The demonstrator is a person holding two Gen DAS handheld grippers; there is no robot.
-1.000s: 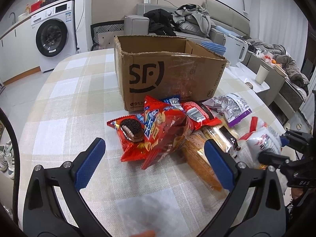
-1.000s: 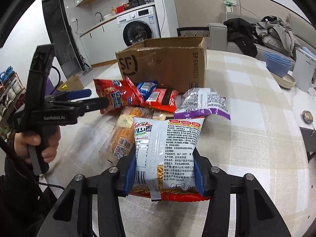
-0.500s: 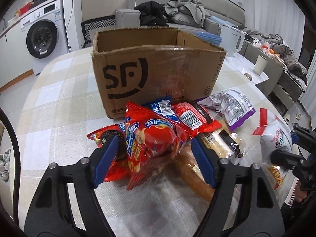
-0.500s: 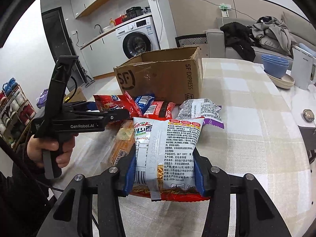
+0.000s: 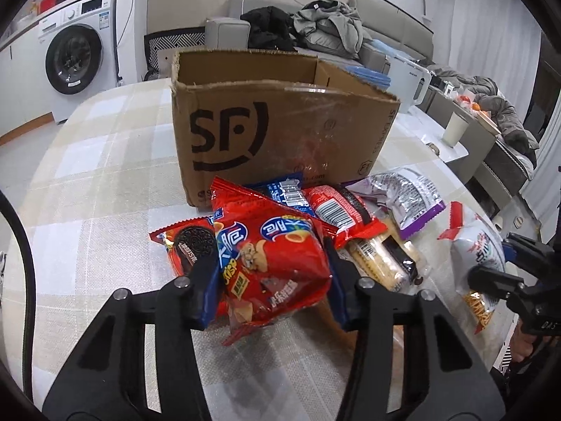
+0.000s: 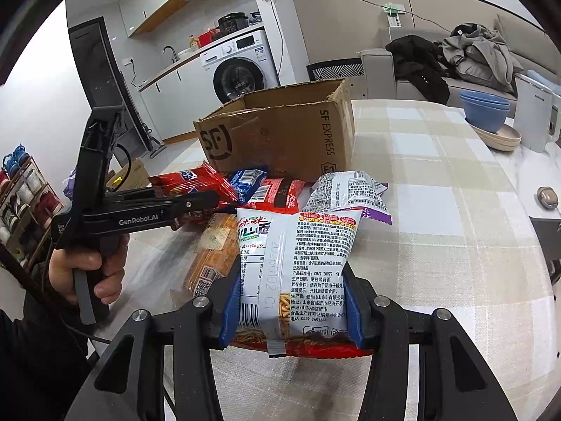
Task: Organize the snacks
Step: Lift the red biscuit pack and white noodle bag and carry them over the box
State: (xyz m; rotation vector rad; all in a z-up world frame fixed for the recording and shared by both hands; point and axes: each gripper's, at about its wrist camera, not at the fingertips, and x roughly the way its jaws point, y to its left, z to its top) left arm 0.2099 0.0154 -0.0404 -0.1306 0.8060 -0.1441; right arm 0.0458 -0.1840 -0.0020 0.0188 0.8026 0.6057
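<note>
My left gripper [image 5: 271, 280] is shut on a red snack bag [image 5: 273, 249] at the front of the snack pile, in front of the open SF cardboard box [image 5: 280, 129]. My right gripper [image 6: 291, 301] is shut on a white noodle-snack bag [image 6: 298, 266] and holds it above the table. That bag also shows in the left wrist view [image 5: 480, 249]. On the table lie an Oreo pack [image 5: 189, 245], a blue pack [image 5: 287, 193], a red barcode pack [image 5: 336, 207], a purple-silver bag [image 5: 410, 200] and wrapped biscuits [image 5: 382, 256]. The left gripper also shows in the right wrist view [image 6: 210, 198].
The checked tablecloth [image 6: 438, 231] covers the table. Blue bowls [image 6: 485, 110] and a white kettle [image 6: 533, 112] stand at the far right. A white cup [image 5: 454, 129] stands on a side table. A washing machine [image 5: 77, 52] and a sofa with clothes [image 5: 326, 24] are behind.
My left gripper moved forward onto the pile and closed from wide open onto the red snack bag. My right gripper kept its hold on the white bag and rose slightly.
</note>
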